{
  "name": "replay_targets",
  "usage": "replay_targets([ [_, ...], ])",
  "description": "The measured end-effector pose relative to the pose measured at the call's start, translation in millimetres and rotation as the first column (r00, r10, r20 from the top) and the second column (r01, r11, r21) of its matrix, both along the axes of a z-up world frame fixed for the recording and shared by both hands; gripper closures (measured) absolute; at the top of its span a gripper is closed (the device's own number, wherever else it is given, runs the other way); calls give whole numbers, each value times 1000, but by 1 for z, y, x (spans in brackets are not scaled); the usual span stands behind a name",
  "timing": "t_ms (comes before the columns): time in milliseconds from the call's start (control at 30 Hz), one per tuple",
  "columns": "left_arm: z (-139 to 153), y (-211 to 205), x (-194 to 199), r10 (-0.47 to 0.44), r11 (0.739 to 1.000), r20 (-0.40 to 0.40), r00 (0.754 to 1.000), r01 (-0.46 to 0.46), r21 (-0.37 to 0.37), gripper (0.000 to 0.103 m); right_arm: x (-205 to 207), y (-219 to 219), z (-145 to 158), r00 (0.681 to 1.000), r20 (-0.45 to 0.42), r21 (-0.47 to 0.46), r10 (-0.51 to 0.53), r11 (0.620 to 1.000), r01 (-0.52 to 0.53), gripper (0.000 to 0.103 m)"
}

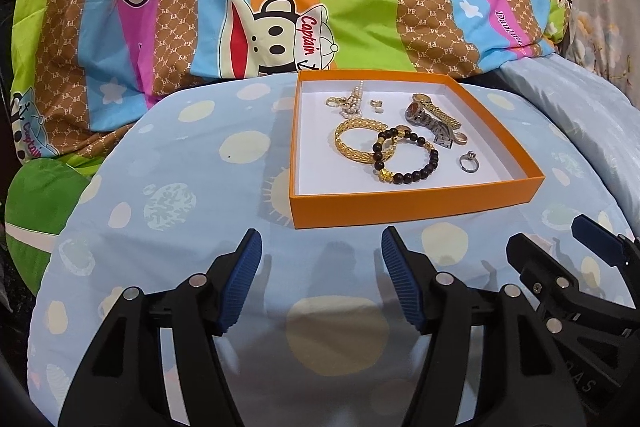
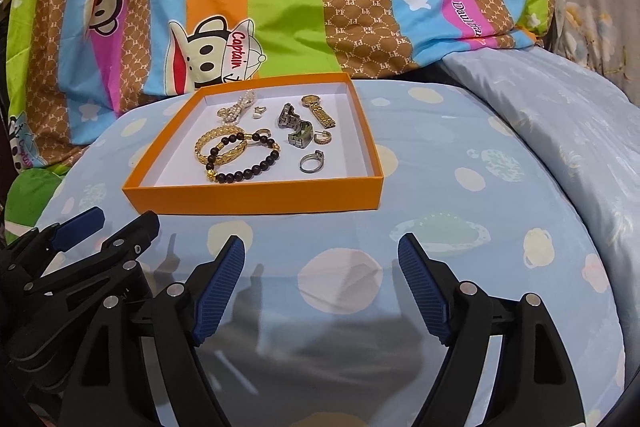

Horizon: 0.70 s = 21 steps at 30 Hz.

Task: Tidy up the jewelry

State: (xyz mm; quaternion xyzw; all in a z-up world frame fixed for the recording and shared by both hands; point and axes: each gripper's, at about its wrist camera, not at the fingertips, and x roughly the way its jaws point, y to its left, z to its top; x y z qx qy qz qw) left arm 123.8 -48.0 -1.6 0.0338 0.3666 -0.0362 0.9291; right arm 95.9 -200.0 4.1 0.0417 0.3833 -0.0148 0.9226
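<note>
Two grippers of mine, left gripper (image 1: 320, 279) and right gripper (image 2: 320, 287), hover side by side with jaws wide and holding nothing, short of the orange box (image 1: 416, 211) on the blue bedspread (image 1: 180, 219), where gold bangle (image 1: 360, 139), beaded bracelet (image 1: 404, 159), watches and silver ring (image 1: 467, 161) lie.

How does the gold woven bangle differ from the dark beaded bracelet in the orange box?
The gold woven bangle is one solid braided metal band; the dark beaded bracelet is separate round dark beads with a gold charm. The bangle sits farther left and partly under the bracelet, which overlaps its right edge. Both lie flat in the orange box, untouched by either gripper.
</note>
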Motion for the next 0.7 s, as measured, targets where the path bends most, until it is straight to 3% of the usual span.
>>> replay_targets([
  [233,2,-1,-4,33,999,22,999,-34,31,34,-3,-1,2,1000,12,-8,-15,1000,15,24],
  [700,7,-2,-10,72,995,70,995,-77,66,29,-9,0,7,999,46,-22,-21,1000,22,24],
])
